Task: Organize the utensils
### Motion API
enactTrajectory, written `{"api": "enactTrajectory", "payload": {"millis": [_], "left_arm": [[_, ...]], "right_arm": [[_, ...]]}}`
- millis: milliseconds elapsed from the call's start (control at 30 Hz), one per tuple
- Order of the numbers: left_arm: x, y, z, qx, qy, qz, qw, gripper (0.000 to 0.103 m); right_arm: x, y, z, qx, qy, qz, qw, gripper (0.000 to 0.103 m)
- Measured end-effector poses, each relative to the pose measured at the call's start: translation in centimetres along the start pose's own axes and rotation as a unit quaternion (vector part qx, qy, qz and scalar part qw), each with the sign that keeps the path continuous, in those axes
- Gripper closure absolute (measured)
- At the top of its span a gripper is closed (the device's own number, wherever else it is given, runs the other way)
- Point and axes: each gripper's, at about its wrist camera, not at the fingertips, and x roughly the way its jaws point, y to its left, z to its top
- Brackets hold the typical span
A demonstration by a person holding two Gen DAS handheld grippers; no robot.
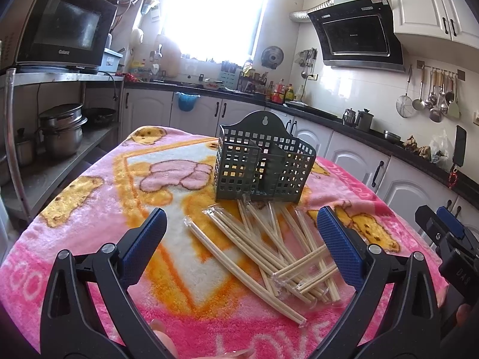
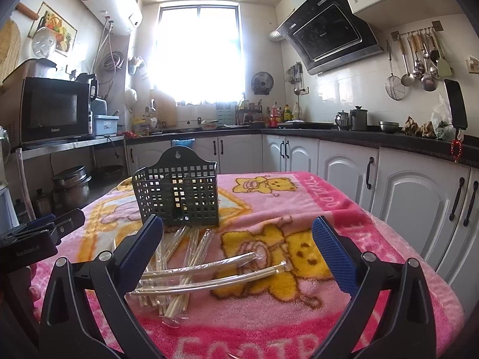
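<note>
The left gripper [image 1: 242, 239] is wide open and holds nothing. The right gripper [image 2: 236, 248] is wide open too, with nothing in it. A messy pile of wrapped chopsticks [image 1: 269, 248] lies on the pink blanket [image 1: 89, 197], just in front of both grippers and between their fingers. Right behind the pile stands the dark green basket [image 1: 263, 161] full of little square holes. Farther back, white cupboards [image 2: 344, 167] run along the wall.

home kitchen: range hood [image 2: 329, 27], microwave [image 2: 54, 109], white cabinets [image 2: 344, 176], hanging ladles [image 2: 419, 59], pots [image 1: 61, 128] on shelf, black counter [image 2: 299, 130] with sauce bottles [image 1: 280, 89].
</note>
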Motion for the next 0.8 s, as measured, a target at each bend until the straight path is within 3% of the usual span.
{"api": "enactTrajectory", "payload": {"millis": [433,800], "left_arm": [[1.4,2.3,1.3,-0.021,0.014,0.024,0.9994,0.01],[3.7,5.0,3.2,-0.045,0.045,0.033,0.9975,0.01]], "right_arm": [[2.2,0.6,1.8,-0.005,0.011,0.032,0.999,0.006],[6.0,1.8,3.6,-0.018,0.062,0.086,0.994,0.006]]}}
